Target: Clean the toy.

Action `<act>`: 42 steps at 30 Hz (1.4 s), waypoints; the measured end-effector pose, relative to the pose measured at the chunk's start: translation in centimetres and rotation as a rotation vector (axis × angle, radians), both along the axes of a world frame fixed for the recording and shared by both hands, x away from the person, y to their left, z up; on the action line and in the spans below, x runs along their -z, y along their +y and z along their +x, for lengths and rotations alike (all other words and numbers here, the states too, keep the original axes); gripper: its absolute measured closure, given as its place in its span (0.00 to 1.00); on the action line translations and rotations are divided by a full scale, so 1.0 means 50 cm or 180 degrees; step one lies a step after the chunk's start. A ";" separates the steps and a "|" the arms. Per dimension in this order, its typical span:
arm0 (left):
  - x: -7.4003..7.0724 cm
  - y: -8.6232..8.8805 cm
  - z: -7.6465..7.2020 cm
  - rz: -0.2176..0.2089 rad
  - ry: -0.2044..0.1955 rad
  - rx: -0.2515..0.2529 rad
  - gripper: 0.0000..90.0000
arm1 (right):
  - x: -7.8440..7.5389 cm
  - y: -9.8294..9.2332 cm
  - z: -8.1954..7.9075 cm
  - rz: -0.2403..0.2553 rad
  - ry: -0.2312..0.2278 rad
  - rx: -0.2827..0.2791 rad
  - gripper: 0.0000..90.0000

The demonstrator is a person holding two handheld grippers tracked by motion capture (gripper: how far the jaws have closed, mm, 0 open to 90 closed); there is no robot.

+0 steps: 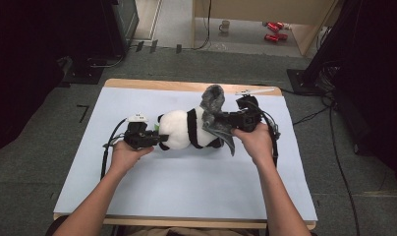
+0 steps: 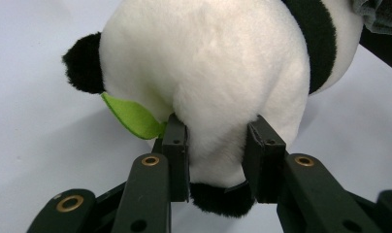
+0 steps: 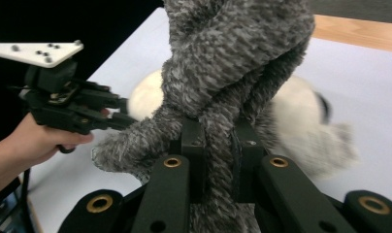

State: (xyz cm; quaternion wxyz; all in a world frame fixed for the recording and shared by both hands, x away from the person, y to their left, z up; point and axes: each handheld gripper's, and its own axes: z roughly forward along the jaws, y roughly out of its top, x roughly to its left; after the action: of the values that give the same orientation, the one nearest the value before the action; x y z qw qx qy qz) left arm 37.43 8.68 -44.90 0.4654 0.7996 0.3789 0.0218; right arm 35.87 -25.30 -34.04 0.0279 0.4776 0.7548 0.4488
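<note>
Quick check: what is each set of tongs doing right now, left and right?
Left tongs: closed on the plush panda.
Right tongs: closed on the grey fuzzy cloth.

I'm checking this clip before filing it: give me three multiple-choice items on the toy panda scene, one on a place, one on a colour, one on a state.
1. Where does the toy panda lie?
A. on the pale table top
B. on the floor
C. in a box

2. What colour is the leaf on the panda?
A. red
B. green
C. blue

3. What is the right gripper doing?
A. standing open over nothing
B. clamped on the grey cloth
C. clamped on a mug

Answers: 1 A, it rests on the table between both hands; 2 B, the leaf is bright green; 3 B, its jaws pinch the grey cloth.
</note>
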 end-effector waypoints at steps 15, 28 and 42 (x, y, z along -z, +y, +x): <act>-0.014 -0.007 -0.005 -0.0029 -0.0019 -0.0008 0.76 | 0.056 0.188 0.022 -0.0008 0.0155 -0.0477 0.89; -0.016 -0.012 -0.006 0.0037 -0.0024 0.0005 0.78 | 0.098 0.218 0.023 -0.0415 0.0040 -0.0388 0.89; -0.015 -0.009 -0.003 0.0010 -0.0003 0.0035 0.78 | 0.086 0.080 0.017 -0.0358 0.0065 -0.0020 0.89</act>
State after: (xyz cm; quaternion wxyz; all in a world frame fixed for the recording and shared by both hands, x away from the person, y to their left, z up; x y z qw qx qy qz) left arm 37.26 8.20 -44.14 0.4644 0.8024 0.3742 0.0202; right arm 36.70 -21.29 -38.32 0.0456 0.4774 0.7806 0.4009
